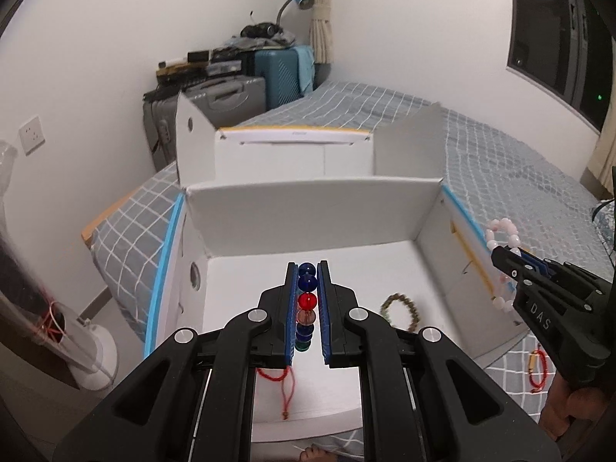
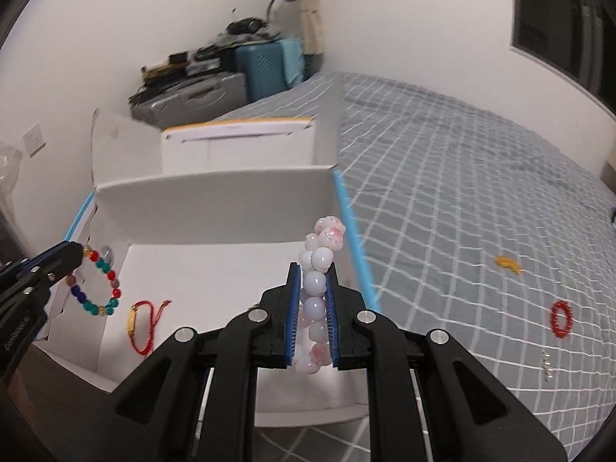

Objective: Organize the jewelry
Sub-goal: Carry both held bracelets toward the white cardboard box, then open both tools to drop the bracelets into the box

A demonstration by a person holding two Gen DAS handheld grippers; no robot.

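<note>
My left gripper [image 1: 307, 267] is shut on a multicoloured bead bracelet [image 1: 307, 302] and holds it above the floor of an open white box [image 1: 308, 208]. The right wrist view shows that bracelet [image 2: 101, 288] hanging as a loop from the left gripper [image 2: 75, 254]. My right gripper [image 2: 312, 267] is shut on a pink-and-white bead bracelet [image 2: 316, 283], just inside the box's blue-edged right wall [image 2: 356, 250]. In the left wrist view the right gripper [image 1: 504, 256] sits by that wall with the pink bracelet [image 1: 500, 231].
On the box floor lie a brown-green bead bracelet [image 1: 399, 310] and a red string bracelet [image 2: 140, 323]. On the checked bedspread [image 2: 462, 192] lie another red string bracelet [image 1: 537, 369], a red bead ring [image 2: 561, 317], a yellow piece [image 2: 508, 262] and a small silvery piece [image 2: 547, 365].
</note>
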